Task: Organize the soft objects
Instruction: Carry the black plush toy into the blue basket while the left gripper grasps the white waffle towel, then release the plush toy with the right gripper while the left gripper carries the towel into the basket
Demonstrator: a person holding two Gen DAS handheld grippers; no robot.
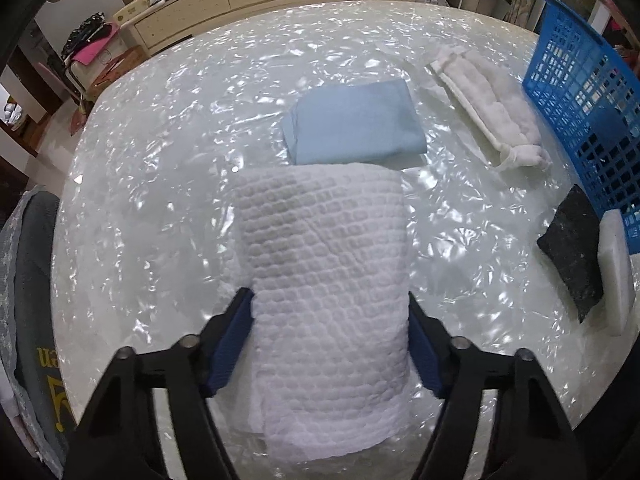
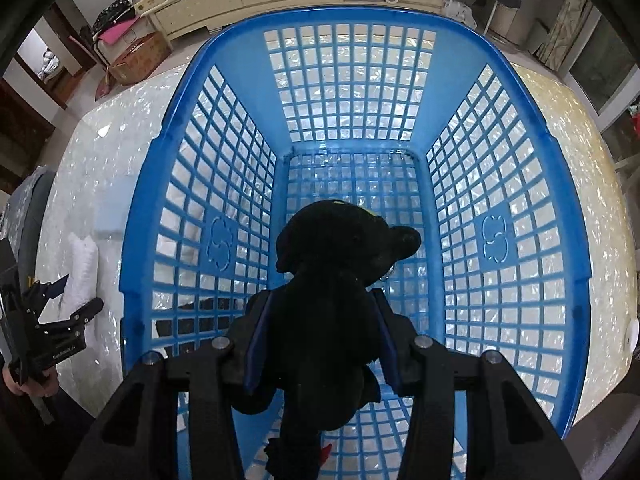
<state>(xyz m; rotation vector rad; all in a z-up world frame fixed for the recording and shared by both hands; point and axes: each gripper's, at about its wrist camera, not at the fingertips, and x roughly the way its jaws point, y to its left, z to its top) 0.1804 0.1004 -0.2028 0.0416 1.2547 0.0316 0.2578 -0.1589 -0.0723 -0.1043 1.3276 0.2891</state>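
Observation:
My left gripper (image 1: 331, 300) is shut on a white waffle-textured towel (image 1: 324, 264), which drapes over the shiny table (image 1: 160, 140). Beyond it lie a folded light blue cloth (image 1: 354, 122) and a white fluffy bundle (image 1: 490, 98). A black sponge pad (image 1: 572, 248) and a white foam block (image 1: 616, 272) lean by the blue basket (image 1: 588, 120) at the right. My right gripper (image 2: 320, 308) is shut on a black plush toy (image 2: 332, 296) and holds it inside the blue basket (image 2: 168, 152), above its grid floor. The left gripper (image 2: 68, 300) also shows at the far left there.
A cream dresser (image 1: 232, 0) with clutter stands behind the table. A grey fabric item (image 1: 32, 300) lies at the table's left edge. Boxes and a pink item (image 1: 96, 48) sit on the floor at the back left.

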